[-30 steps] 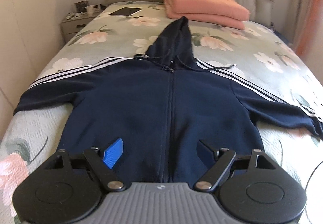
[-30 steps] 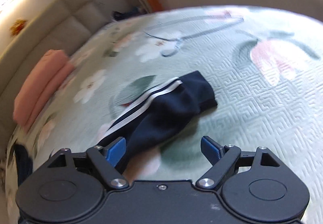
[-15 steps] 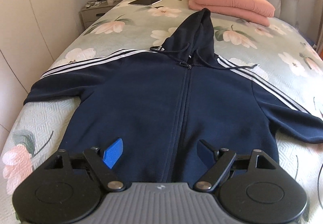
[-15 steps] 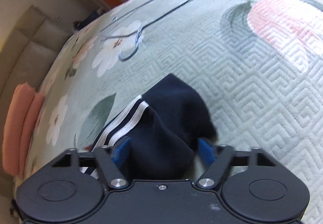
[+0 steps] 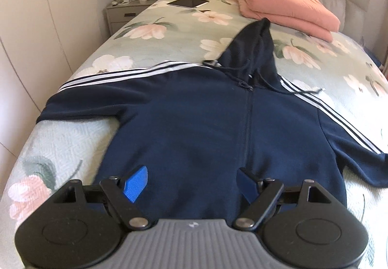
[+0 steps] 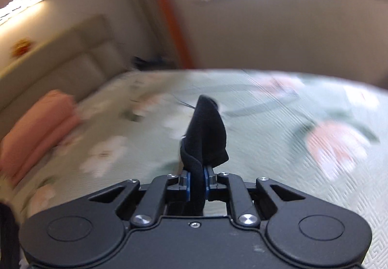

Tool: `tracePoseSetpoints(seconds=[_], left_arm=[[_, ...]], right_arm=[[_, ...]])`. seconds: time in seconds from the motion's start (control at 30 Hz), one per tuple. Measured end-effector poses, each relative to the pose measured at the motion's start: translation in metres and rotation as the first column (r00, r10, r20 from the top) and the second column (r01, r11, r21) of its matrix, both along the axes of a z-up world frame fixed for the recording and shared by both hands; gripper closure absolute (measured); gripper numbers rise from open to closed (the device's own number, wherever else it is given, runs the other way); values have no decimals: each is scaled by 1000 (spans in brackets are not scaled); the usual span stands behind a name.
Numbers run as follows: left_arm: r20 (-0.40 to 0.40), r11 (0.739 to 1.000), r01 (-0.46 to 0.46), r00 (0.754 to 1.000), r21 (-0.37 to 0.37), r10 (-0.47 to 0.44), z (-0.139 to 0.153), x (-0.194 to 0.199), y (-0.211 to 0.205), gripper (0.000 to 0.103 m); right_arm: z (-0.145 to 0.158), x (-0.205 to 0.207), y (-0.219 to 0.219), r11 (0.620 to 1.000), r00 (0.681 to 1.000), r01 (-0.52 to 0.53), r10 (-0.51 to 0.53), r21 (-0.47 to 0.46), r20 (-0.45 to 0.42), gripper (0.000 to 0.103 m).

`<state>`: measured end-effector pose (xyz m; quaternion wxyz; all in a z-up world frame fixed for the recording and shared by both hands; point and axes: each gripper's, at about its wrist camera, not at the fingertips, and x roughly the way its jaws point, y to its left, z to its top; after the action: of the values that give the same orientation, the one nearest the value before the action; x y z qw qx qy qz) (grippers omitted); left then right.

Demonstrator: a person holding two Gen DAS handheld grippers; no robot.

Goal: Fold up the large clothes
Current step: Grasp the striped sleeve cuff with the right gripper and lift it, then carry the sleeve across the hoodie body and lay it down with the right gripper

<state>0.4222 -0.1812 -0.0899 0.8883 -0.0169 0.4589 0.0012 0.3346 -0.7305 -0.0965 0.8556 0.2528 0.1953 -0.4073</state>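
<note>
A navy zip hoodie [image 5: 206, 123] with white sleeve stripes lies flat, front up, on the floral bedspread [image 5: 60, 138], hood toward the headboard and sleeves spread. My left gripper [image 5: 191, 184] is open and empty, hovering over the hoodie's hem left of the zip. My right gripper [image 6: 197, 178] is shut on the hoodie's right sleeve cuff [image 6: 206, 133], which stands up between the pads, lifted off the bed. That view is motion-blurred.
A folded pink blanket [image 5: 286, 9] lies by the headboard, also showing in the right wrist view [image 6: 36, 128]. A tablet [image 5: 188, 2] lies at the bed's far left. A nightstand [image 5: 126, 9] stands left of the bed. A wire hanger [image 6: 262, 101] lies beyond the cuff.
My right gripper closed on the sleeve cuff and lifted it off the bed. My left gripper stayed open and shifted its view rightward over the hem.
</note>
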Motion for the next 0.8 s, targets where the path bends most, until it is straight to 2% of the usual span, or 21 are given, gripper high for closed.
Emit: tracePoseSetpoints(seconds=[0.07,0.13,0.23,0.3,0.37,0.4,0.43,0.47,0.5,0.57,0.7,0.8], left_arm=[[10,1000,-2,1000,0,2,7,2,18,21],[18,1000,-7,1000,9,7,14,6,37,21],[35,1000,-25,999,-2,25,24,14,69,21],[41,999,-31,999,-9,31,28,20,87,21],[44,999,-31,999,-10,31,28,28,105,21],[44,1000,-29,999,-7,29,26,31,111,21],[43,1000,-27,999,-3,27,25,35,117,21],[42,1000,-23,999,-1,23,22,39,124,21],[38,1000,-16,999,2,16,17,44,131,21],[23,1000,0,1000,9,0,7,55,142,21],[5,1000,30,1000,-10,-30,-21,82,154,21],[-2,993,89,996,-72,-90,-42,112,141,21]], right_arm=[[27,24,55,994,994,-104,106,-43,38,89],[49,51,111,974,972,-217,222,-66,79,89],[71,92,200,921,906,-386,388,-45,169,88],[75,122,257,857,836,-515,500,5,227,84],[67,153,308,762,754,-642,610,80,244,70],[59,167,331,693,698,-710,672,124,248,32],[51,176,349,640,657,-753,713,155,245,12],[41,180,364,605,629,-777,741,172,236,12],[32,181,374,591,618,-786,761,179,200,13],[13,175,379,608,629,-775,770,174,110,19],[-31,149,351,717,716,-664,692,212,-97,20],[-57,129,323,784,759,-567,617,253,-207,20]])
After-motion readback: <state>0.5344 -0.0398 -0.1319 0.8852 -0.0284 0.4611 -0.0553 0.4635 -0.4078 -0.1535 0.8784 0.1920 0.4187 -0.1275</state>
